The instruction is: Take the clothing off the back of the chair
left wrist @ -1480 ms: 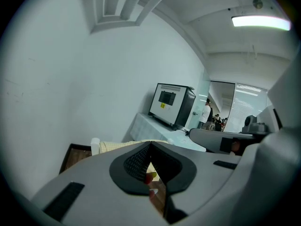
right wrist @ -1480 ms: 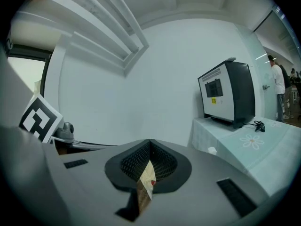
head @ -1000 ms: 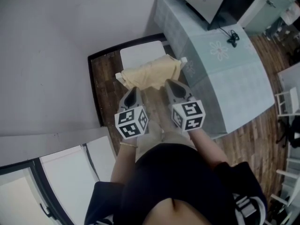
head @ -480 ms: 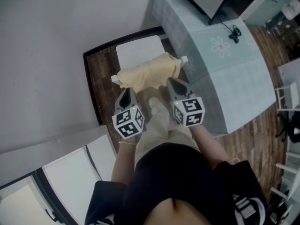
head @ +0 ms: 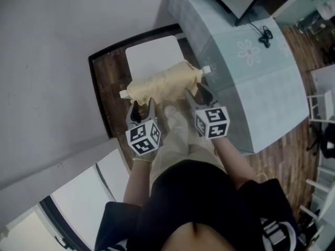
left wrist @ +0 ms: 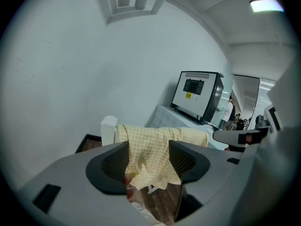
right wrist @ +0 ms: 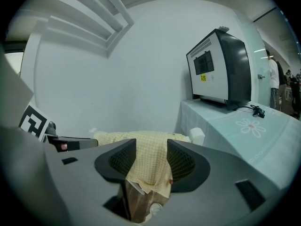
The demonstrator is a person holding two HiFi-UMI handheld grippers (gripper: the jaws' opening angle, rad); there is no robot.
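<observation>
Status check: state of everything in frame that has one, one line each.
Chair: upright, beside the table.
Yellow checked garment: draped over the chair back, not gripped.
Left gripper: open, fingers have just been opening, garment's hanging edge lined up between them.
Right gripper: open, fingers have just been opening, garment's edge lined up between them.

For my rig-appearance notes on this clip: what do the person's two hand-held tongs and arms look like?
Both the left tongs and right tongs have smooth grey moulded bodies with two dark, finely ribbed pads. Each carries a white cube printed with black square markers. The forearms are bare; the person wears a black top and beige trousers.
</observation>
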